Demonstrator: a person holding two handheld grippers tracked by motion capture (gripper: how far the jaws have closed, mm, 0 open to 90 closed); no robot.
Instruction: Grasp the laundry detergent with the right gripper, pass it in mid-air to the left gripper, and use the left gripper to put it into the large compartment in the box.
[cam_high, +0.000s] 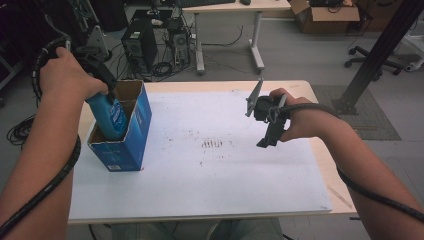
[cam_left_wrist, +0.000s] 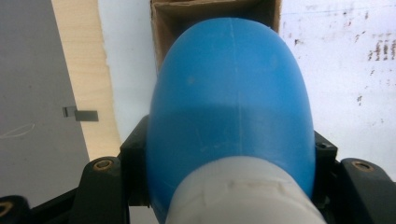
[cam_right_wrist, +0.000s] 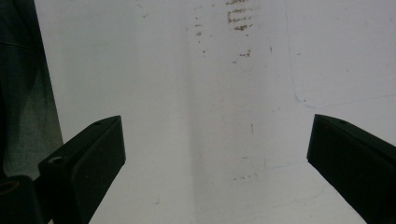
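At left in the high view, a blue bottle (cam_high: 111, 114) stands partly inside an open blue box (cam_high: 131, 135), its lower part hidden by the box wall. The left gripper (cam_high: 102, 75) clamps the bottle; its jaws are mostly hidden behind it. At center right, the right gripper (cam_right_wrist: 215, 154) hovers over the white table (cam_high: 225, 170), jaws wide and empty.

Bottle in my left tongs: blue smooth plastic bottle (cam_left_wrist: 231, 93), soft sheen, faint mould seam; matt white cap.
Box, left of frame: blue printed cardboard box (cam_high: 131, 135), raw brown card inside.
Table cover: matt white sheet (cam_high: 220, 165), brown scuffs.
Table edge: pale wooden tabletop (cam_high: 320, 150).
My right tongs (cam_right_wrist: 217, 154): matt black plastic jaws.
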